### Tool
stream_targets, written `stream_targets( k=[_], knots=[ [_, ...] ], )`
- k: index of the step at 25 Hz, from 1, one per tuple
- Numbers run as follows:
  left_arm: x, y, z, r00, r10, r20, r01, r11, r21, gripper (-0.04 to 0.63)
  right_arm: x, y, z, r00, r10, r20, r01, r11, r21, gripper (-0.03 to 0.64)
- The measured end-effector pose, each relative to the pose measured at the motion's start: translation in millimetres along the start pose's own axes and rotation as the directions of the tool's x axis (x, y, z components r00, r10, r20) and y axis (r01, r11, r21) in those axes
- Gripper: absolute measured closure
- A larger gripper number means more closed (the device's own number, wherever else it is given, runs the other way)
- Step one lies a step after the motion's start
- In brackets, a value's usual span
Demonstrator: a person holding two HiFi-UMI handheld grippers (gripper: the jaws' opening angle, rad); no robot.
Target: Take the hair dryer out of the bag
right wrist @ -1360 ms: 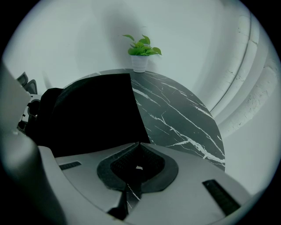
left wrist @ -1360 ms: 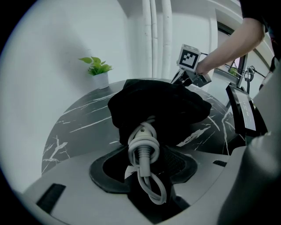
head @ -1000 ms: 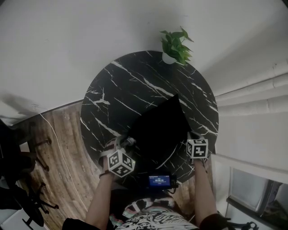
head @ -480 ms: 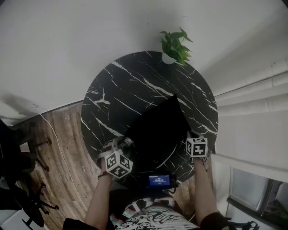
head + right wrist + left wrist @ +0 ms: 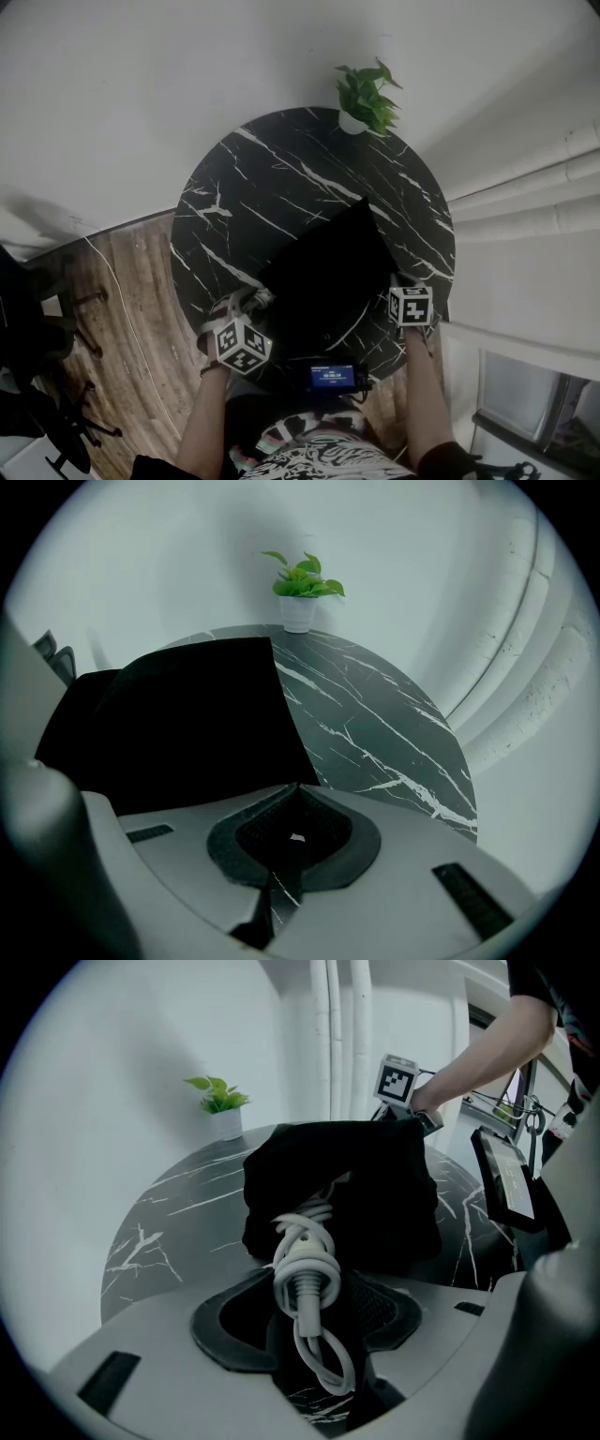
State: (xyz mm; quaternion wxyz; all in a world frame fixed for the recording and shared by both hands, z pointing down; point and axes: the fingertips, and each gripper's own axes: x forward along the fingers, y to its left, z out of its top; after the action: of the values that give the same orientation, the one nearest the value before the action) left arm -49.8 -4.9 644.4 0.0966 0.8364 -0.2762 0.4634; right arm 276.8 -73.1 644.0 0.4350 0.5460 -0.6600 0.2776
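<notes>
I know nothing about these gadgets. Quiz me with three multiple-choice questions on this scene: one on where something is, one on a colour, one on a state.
1. Where does the potted plant stand?
A. at the table edge farthest from the person
B. on the floor
C. on a chair

2. What colour is the cord?
A. red
B. white
C. blue

3. The left hand-held gripper is:
A. empty
B. closed on the cord
C. lying flat on the floor

Answers:
1 A: its pot sits at the far rim.
2 B: the coiled loops are white.
3 B: the bundle sits clamped between its jaws.
</notes>
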Motion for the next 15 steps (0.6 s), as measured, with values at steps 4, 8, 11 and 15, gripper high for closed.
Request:
stream_targets(
  k=[4,8,11,15],
  knots=[
    [-3.6,-0.2,-5.4,1.000,0.006,-0.003,-0.006,1.000,-0.013,0.376,-0.1,-0.1,-0.3,1.000,-0.003,0.002,0.003,1.000,0.000,0.598],
    [-7.1,0.0,-10.7,1.000,0.009,-0.005,-0.009,1.000,-0.023,0.376,-0.1,-0.1,-0.1,1.000,-0.006,-0.001,0.006,1.000,0.000,0.598],
    [-9.4,0.1,-15.2,1.000,0.011,-0.012,-0.012,1.000,-0.027,0.376,0.2,-0.5,-0.1,1.000,-0.008,-0.001,0.008,1.000,-0.001,0.598],
    [-11.2,0.3,-19.3,1.000,0.016,-0.015,-0.016,1.000,-0.024,0.376,0.1,-0.6,-0.6,1.000,-0.009,-0.001,0.009,1.000,0.002,0.598]
  ],
)
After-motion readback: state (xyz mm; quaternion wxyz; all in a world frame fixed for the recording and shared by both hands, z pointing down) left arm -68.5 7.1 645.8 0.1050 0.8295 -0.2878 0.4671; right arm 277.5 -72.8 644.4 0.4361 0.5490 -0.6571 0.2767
